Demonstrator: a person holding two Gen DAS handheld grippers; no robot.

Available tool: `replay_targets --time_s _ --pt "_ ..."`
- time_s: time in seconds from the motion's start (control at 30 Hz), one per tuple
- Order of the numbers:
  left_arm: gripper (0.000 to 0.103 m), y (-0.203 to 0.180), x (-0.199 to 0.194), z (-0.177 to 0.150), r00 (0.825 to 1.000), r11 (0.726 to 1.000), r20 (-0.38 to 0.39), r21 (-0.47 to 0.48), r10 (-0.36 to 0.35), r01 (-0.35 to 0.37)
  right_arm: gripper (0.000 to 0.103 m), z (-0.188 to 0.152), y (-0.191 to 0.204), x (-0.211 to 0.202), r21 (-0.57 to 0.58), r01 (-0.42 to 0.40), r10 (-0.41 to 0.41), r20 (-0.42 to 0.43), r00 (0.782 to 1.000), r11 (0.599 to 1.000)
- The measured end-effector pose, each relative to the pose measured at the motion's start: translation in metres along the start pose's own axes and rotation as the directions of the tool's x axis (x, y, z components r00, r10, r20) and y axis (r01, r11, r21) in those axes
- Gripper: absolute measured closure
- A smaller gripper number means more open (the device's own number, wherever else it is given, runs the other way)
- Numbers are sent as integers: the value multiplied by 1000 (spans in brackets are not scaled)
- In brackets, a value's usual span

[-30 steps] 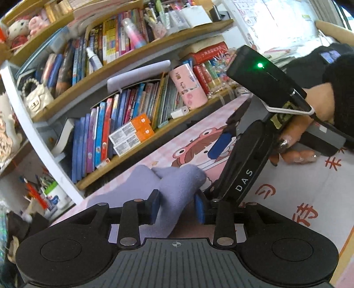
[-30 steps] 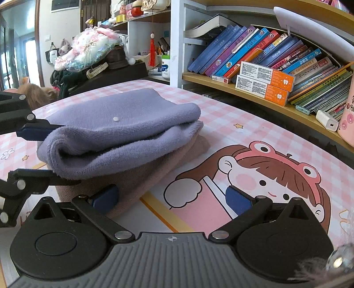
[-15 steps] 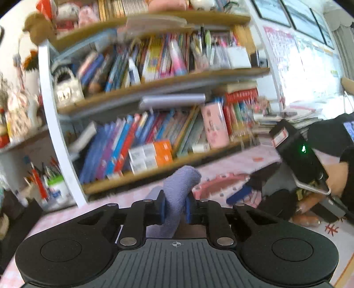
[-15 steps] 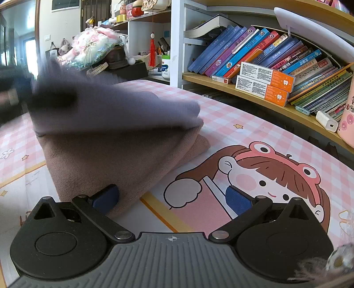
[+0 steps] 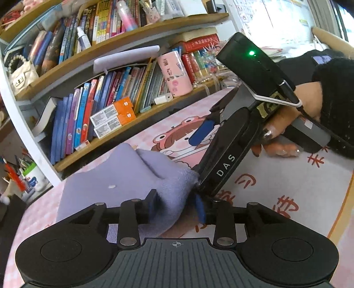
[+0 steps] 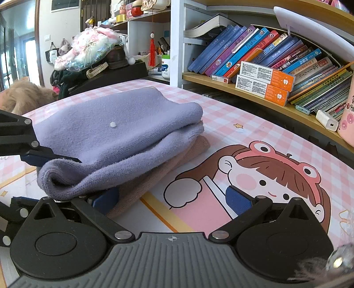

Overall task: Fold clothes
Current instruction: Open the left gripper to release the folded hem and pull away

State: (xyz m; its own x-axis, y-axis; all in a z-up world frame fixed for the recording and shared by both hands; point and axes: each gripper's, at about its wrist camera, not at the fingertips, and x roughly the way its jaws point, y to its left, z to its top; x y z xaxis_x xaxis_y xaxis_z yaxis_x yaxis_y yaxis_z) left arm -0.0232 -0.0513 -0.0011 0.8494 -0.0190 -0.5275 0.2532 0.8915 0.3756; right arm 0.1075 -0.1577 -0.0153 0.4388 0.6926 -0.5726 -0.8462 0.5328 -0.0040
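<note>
The left tool [image 5: 177, 205] is opening around the folded purple cloth [image 6: 119, 137] on the bench [image 6: 239, 124]; the right tool [image 6: 172, 197] is resting apart, holding nothing.

Daylight filled both views, soft and even, with only faint shadows under the folded purple garment [image 6: 124, 137]. The window [image 5: 285, 20] at the left wrist view's upper right was blown out to white. Both pictures were sharp, without motion blur. Fisheye distortion bowed the bookshelf [image 6: 254, 88] and darkened the corners.
</note>
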Motion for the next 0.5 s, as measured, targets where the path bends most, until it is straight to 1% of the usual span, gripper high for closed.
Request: replay_targets --time_s 0.1,0.13,0.2,0.23,0.3,0.37,0.4,0.43,0.5 --pt "67 9 -11 6 1000 1000 -7 10 -19 20 0 0 0 0 2 -1 1 1 1000 1000" --pt "64 14 -16 8 1000 1000 -1 -1 -23 23 0 0 0 0 3 -2 2 1 1000 1000" --pt "57 30 -28 13 996 996 57 -62 -61 65 0 0 1 0 0 1 -1 0 1000 1000" --pt "54 38 -36 16 993 992 97 -106 -61 71 0 0 2 0 -3 4 -4 1 1000 1000" --pt "54 48 -46 20 985 986 171 -161 -14 42 0 0 2 0 -7 7 -7 2 1000 1000" --pt "54 48 -46 20 980 983 195 -184 44 -8 0 0 2 0 -7 6 -6 2 1000 1000" --pt "54 48 -42 19 982 981 180 -191 60 -25 0 0 2 0 -7 6 -6 2 1000 1000" --pt "54 45 -34 17 988 981 144 -190 64 -35 0 0 2 0 -6 6 -6 2 1000 1000" --pt "54 37 -16 10 998 987 49 -157 47 -39 0 0 2 0 -6 6 -6 2 1000 1000"
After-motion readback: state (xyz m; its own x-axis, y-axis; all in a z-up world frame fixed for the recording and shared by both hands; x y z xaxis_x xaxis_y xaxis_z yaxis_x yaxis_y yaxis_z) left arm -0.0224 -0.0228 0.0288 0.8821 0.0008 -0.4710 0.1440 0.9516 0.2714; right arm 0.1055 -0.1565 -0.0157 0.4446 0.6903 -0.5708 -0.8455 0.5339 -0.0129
